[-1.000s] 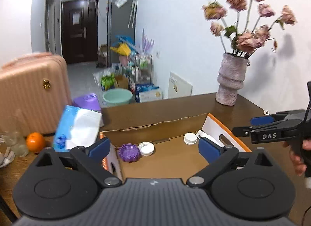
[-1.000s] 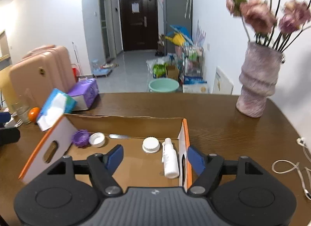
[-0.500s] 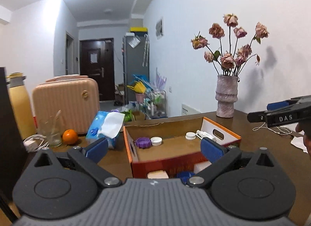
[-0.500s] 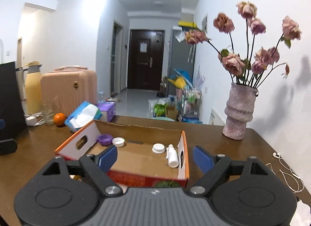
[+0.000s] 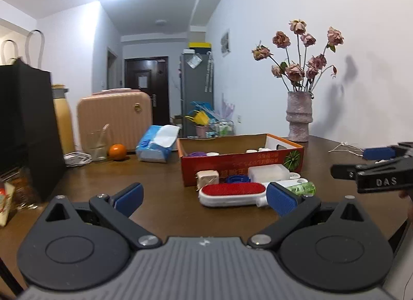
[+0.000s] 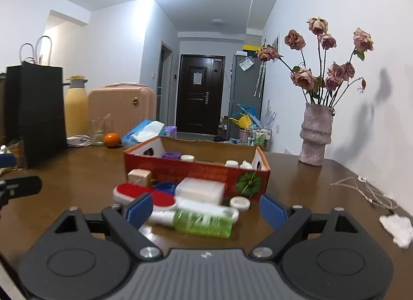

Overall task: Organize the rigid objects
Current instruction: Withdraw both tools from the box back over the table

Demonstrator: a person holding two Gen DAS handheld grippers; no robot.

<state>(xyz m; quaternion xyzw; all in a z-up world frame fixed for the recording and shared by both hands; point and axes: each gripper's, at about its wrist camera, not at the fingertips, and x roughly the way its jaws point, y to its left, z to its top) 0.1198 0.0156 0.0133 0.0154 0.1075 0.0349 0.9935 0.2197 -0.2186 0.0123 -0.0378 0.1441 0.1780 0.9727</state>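
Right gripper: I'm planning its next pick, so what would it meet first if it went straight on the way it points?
Likely the green bottle, lying on its side on the table just ahead of the open right gripper, nearer than the red brush and box. Depth is uncertain.

Box [image 5: 240, 163] contents mostly hidden; green bottle [image 6: 204, 223] blurred.

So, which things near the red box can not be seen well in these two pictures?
- Green bottle: blurred in the right wrist view; in the left wrist view the left tool's finger covers much of it.
- Blue ring: mostly hidden behind the red brush, left wrist view.
- Items inside the red box: its front wall hides all but their tops, both views.
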